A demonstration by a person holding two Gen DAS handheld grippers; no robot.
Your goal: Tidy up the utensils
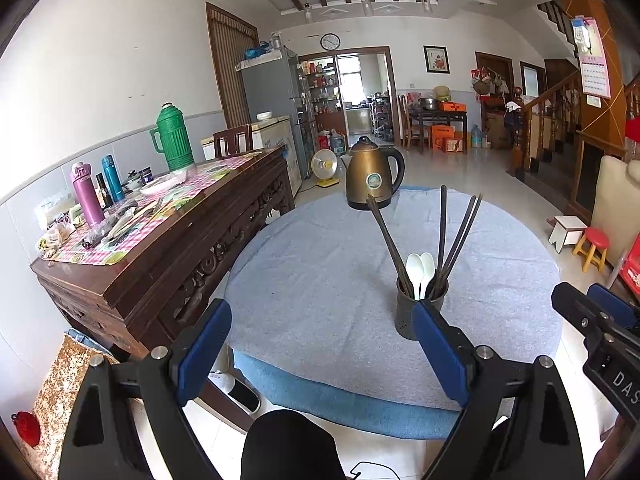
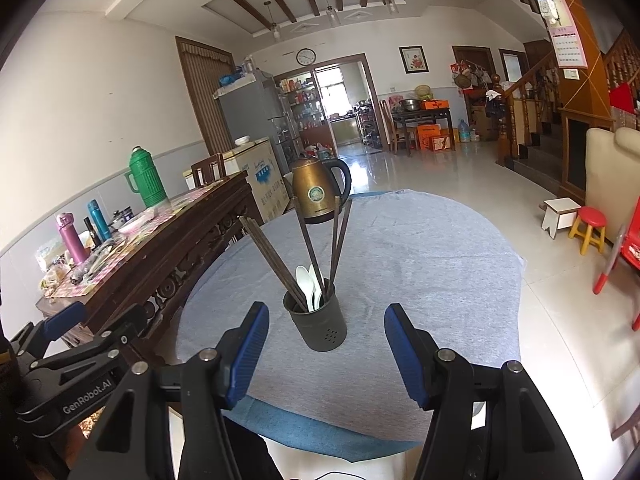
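Seemingly the sorting is finished: chopsticks (image 2: 276,260) and spoons (image 2: 306,286) stand in the holder (image 2: 320,326); left gripper (image 1: 322,354) and right gripper (image 2: 326,354) hover released, empty; next, withdraw.

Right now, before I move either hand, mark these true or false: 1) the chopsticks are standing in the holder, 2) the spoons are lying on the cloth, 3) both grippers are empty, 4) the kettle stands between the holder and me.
1) True: the chopsticks stand in the holder.
2) False: the white spoons are in the holder too.
3) True: left gripper and right gripper are open, fingers clear of everything.
4) False: the kettle stands beyond the holder, at the table's far edge.
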